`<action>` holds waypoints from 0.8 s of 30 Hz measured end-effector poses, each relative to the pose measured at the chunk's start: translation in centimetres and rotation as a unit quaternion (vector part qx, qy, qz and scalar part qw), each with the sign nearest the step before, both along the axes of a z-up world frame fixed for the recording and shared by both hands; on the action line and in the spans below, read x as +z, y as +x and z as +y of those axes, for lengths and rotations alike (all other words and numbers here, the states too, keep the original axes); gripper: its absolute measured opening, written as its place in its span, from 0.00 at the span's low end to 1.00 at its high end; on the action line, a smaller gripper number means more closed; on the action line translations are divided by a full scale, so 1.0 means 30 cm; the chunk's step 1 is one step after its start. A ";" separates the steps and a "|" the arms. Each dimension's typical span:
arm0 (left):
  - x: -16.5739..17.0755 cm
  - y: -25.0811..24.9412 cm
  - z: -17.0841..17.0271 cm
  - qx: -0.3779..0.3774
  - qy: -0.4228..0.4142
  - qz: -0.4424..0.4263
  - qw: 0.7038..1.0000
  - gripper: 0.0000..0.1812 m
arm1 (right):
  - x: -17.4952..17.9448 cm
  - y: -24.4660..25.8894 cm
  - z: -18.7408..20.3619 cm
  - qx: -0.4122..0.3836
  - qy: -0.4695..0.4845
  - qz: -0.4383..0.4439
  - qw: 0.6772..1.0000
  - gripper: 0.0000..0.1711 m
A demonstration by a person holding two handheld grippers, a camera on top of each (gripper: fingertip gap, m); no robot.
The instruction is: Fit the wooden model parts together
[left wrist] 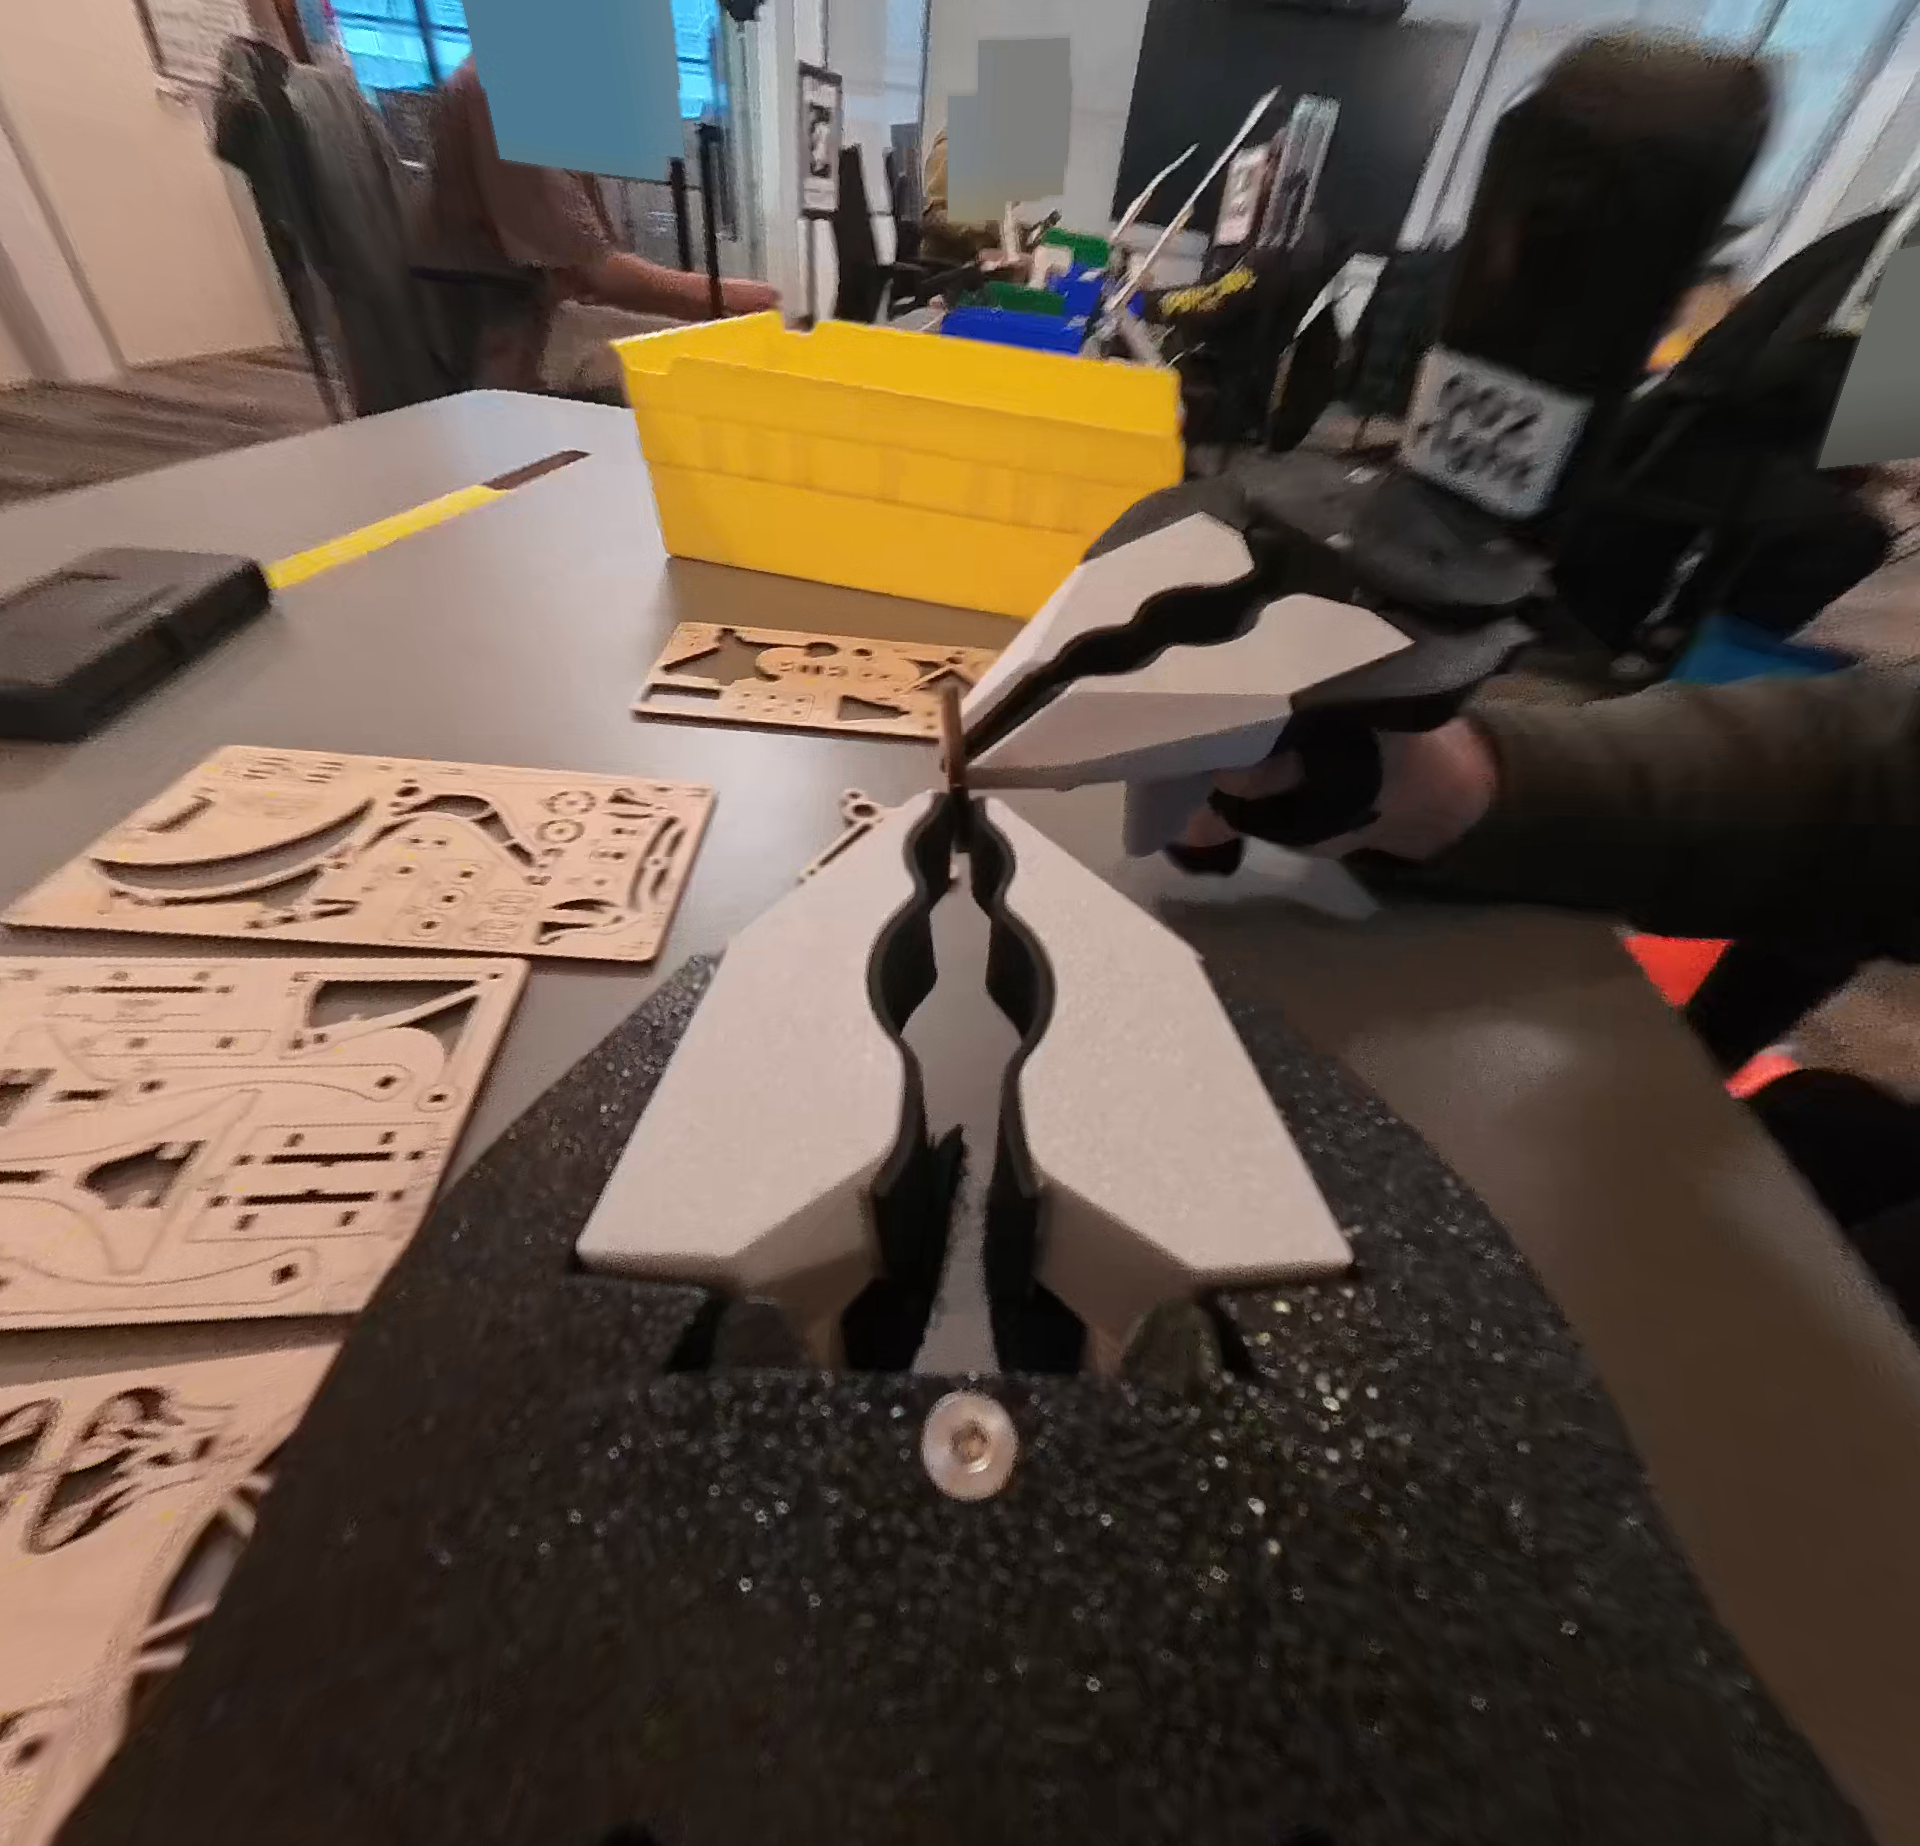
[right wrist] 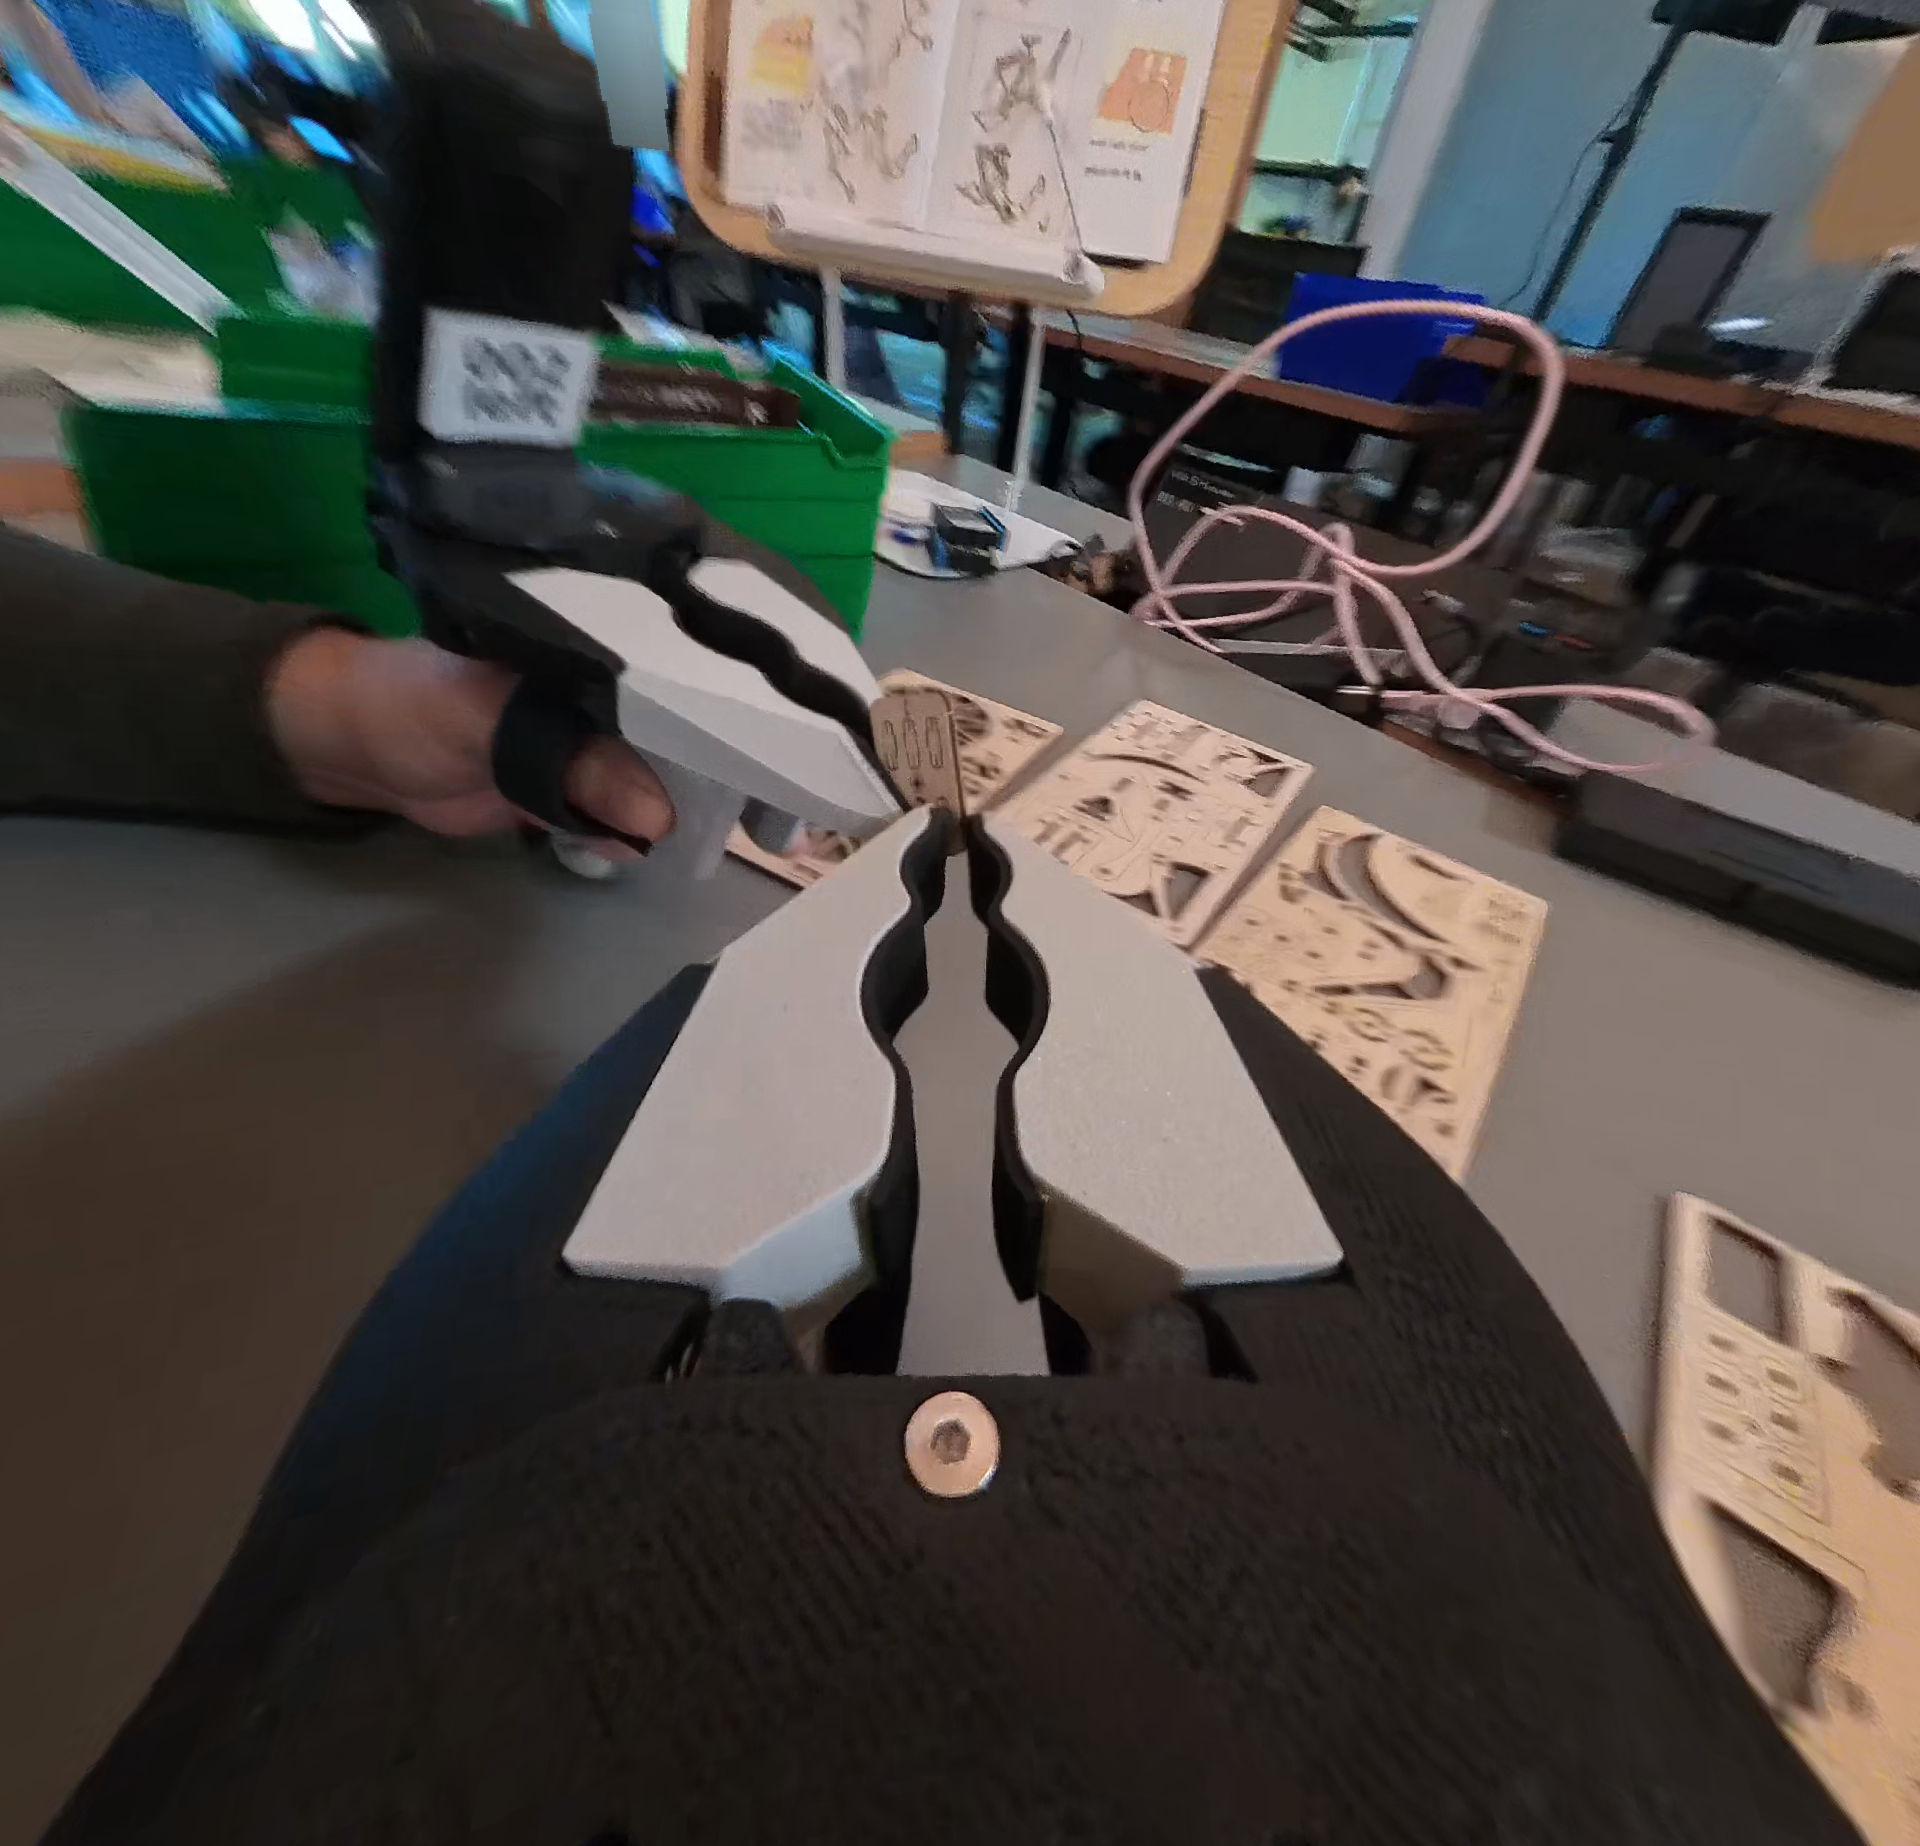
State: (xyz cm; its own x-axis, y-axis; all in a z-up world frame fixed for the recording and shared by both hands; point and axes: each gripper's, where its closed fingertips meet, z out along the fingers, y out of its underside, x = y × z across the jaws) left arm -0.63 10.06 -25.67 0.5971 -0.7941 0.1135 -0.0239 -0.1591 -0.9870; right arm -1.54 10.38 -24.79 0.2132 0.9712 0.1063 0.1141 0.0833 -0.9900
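Note:
A small flat wooden part [right wrist: 920, 747] with slots is held upright above the grey table [left wrist: 520, 591]. In the left wrist view it shows edge-on as a thin dark strip [left wrist: 952, 726]. My left gripper [left wrist: 951, 811] is shut on it; in the right wrist view it comes in from the left [right wrist: 888, 757]. My right gripper [right wrist: 951, 828] is shut on the same part's lower edge; in the left wrist view it comes in from the right [left wrist: 971, 752]. I cannot tell whether a second part sits between the tips. Laser-cut wooden sheets [left wrist: 364, 851] [right wrist: 1382, 965] lie on the table.
A yellow bin [left wrist: 904, 466] stands behind the sheets, with a black case [left wrist: 114, 633] and a yellow-handled tool [left wrist: 384, 534] at the left. A green bin [right wrist: 727, 508], a pink cable [right wrist: 1351, 570] and an instruction booklet on a stand [right wrist: 956, 82] lie beyond. A loose wooden piece [left wrist: 847, 830] lies by my left fingertips.

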 end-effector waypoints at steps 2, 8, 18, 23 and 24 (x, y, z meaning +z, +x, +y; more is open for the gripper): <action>0.007 -0.001 -0.003 -0.023 -0.029 -0.040 0.999 0.00 | 0.026 0.003 -0.015 0.048 -0.074 0.048 0.995 0.06; -0.013 0.034 -0.038 -0.069 -0.035 -0.022 0.997 0.01 | 0.022 0.003 -0.042 0.093 -0.108 0.049 0.989 0.02; 0.030 0.043 -0.067 -0.097 -0.006 -0.060 0.993 0.06 | 0.056 0.016 -0.064 0.144 -0.177 0.089 0.970 0.00; 0.040 0.036 -0.066 -0.098 -0.004 -0.074 0.992 0.02 | 0.061 0.014 -0.070 0.159 -0.198 0.098 0.962 0.01; 0.045 0.037 -0.069 -0.102 -0.001 -0.077 0.992 0.02 | 0.065 0.015 -0.073 0.164 -0.202 0.101 0.960 0.00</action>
State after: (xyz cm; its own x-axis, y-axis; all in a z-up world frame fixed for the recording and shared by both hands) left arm 0.48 7.98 -24.33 0.3989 -0.8966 0.1921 0.0949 -0.1680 -0.9812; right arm -1.10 8.19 -22.85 -0.1344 0.9432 -0.3038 -0.0510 -0.3128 -0.9485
